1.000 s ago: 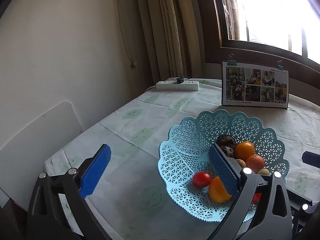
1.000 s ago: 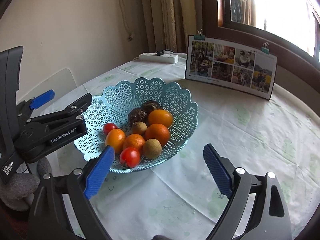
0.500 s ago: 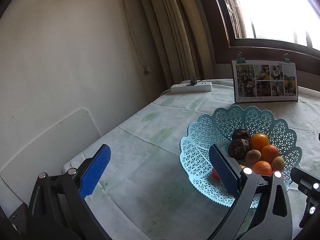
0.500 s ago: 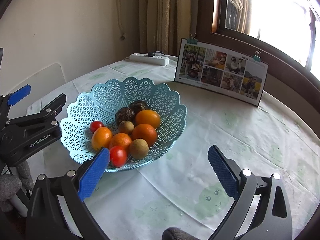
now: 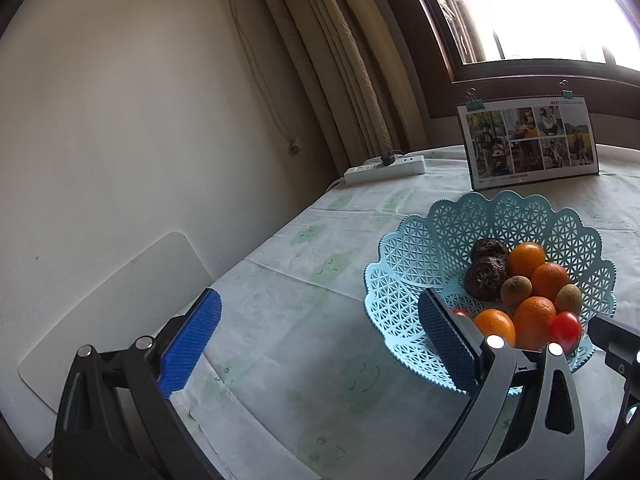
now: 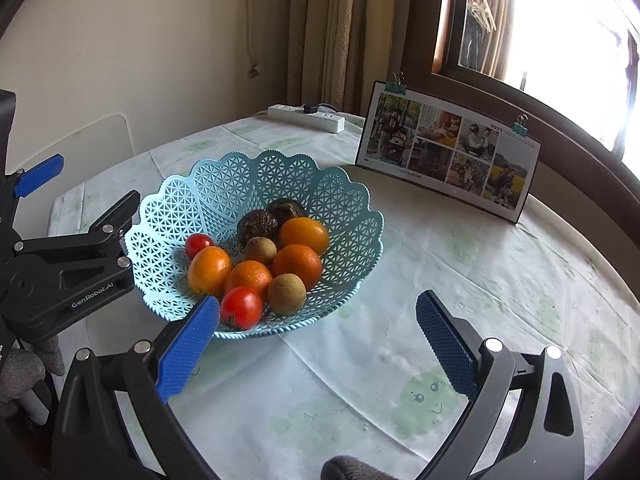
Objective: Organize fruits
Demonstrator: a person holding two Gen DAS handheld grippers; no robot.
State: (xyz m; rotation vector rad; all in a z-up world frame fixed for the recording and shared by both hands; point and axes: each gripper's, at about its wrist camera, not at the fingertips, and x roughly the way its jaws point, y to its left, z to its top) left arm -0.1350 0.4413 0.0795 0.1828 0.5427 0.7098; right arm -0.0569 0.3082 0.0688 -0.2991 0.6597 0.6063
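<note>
The biggest change is that both of our grippers have pulled back from the blue basket (image 6: 344, 200) in the last second, so now we see the whole basket from farther off, sitting on the table (image 6: 500, 280) with the cloud-print cloth. A second ago our left gripper (image 5: 320, 332) had one blue pad low over the inside of the basket; now that pad is in front of the near rim and the gripper hangs over bare cloth. Its fingers are wide apart and hold nothing. Our right gripper (image 6: 320, 320) is back too, just in front of the basket, and its fingers are also wide apart and empty. The fruit has not moved. All of it is in the basket: the oranges (image 6: 298, 266) in the middle, two dark bumpy fruits (image 6: 258, 226) behind them, two small brown fruits (image 6: 287, 294) and two little tomatoes (image 6: 241, 307), one by the near rim and one on the left side. We see no fruit out on the cloth. The photo card (image 6: 448, 152) and the power strip (image 6: 306, 118) stand at the back of the table, well apart from the basket. So we think the job is done or almost done: every fruit is put away, and our hands are leaving.
</note>
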